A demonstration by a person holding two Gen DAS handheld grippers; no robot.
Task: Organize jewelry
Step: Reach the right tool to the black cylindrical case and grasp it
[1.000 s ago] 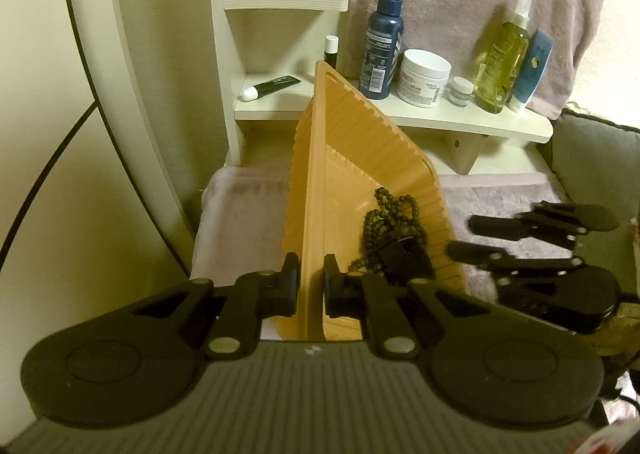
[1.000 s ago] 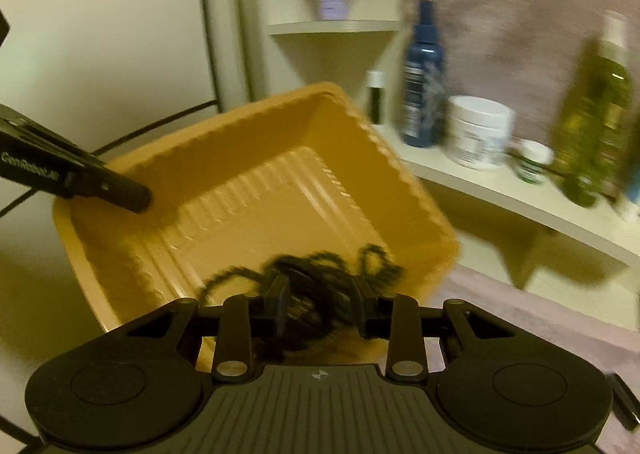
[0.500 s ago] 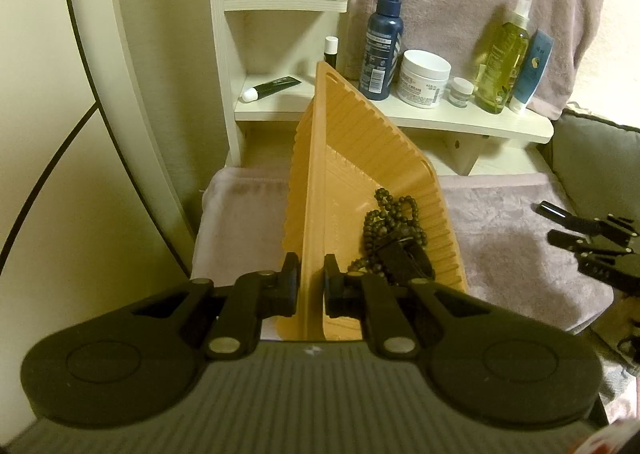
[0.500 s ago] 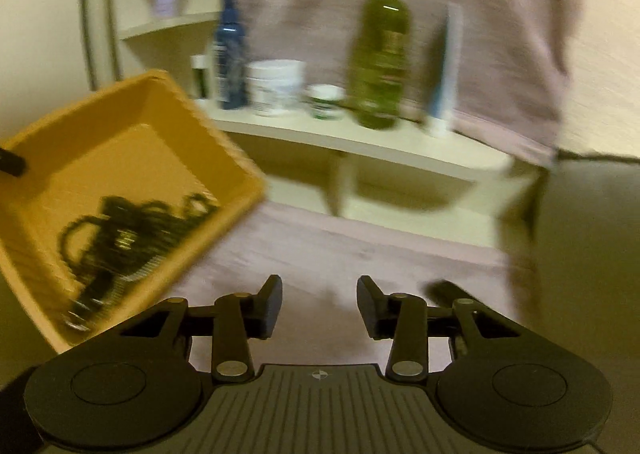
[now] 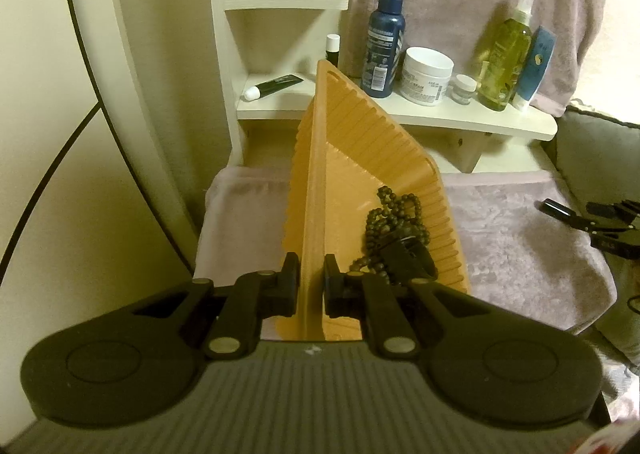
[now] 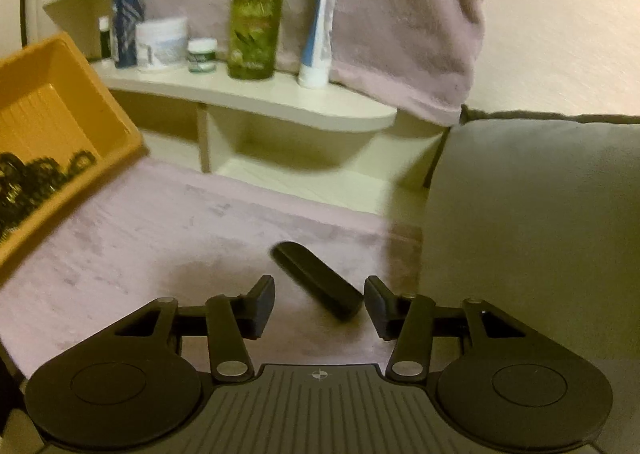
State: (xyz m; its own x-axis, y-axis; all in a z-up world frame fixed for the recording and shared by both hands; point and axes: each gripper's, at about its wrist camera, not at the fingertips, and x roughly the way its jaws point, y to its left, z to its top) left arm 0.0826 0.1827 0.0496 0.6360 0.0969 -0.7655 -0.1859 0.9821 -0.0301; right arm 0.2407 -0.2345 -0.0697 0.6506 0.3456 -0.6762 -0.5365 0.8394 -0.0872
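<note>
Mauve towel (image 5: 520, 246) is spread over the surface below a cream shelf (image 5: 440, 119) carrying bottles and jars. An orange tray (image 5: 360, 157) is held tilted above the towel's left part, its rim clamped in the closed left claw (image 5: 311, 286). Dark beaded jewelry (image 5: 394, 230) is gathered in the tray's lower corner. The right claw (image 6: 319, 304) is opening over a dark oblong item (image 6: 316, 280) lying on the towel near its right edge; the item is not gripped.
</note>
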